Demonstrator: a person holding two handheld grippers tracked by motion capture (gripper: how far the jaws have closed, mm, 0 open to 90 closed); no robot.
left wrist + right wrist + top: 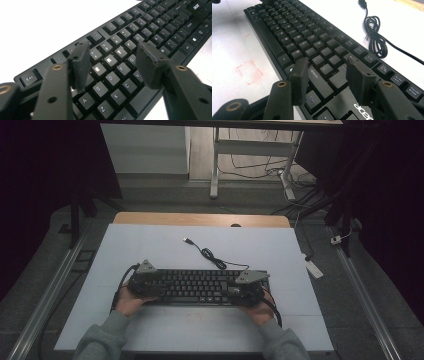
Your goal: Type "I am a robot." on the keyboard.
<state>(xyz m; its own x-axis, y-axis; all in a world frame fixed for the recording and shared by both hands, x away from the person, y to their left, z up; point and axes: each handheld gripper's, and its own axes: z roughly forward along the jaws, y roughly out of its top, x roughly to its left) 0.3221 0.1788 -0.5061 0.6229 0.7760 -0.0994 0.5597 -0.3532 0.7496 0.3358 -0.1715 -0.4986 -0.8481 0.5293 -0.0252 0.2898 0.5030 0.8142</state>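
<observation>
While both grippers stood over opposite ends of the black full-size plastic keyboard (197,286), no lift or shift of it could be judged to have begun: it lay flat near the front middle of the white table sheet (150,245), square to the person's edge. The left gripper (112,62) hung above the keyboard's letter-key end, its jaws parted with nothing pressed between the pads (keys showed through the gap). The right gripper (327,75) sat over the end with the shift and control keys, its jaws likewise spread and holding nothing. Judged from this, the approach was done; closing on the keyboard's ends and whatever handling followed remained.

The keyboard's black cable (212,256) ran from its rear edge across the sheet in a loose coil (375,37), ending in an unplugged USB connector (187,240) that lay free on the sheet, well apart from both grippers.

A faint red square mark (249,71) showed on the sheet in front of the keyboard. The sheet covered a wooden tabletop (200,219), bare only along the far edge. Beyond it the room was dim: grey floor (360,285), a white desk frame (215,165) with loose wires, metal rails at either side.
</observation>
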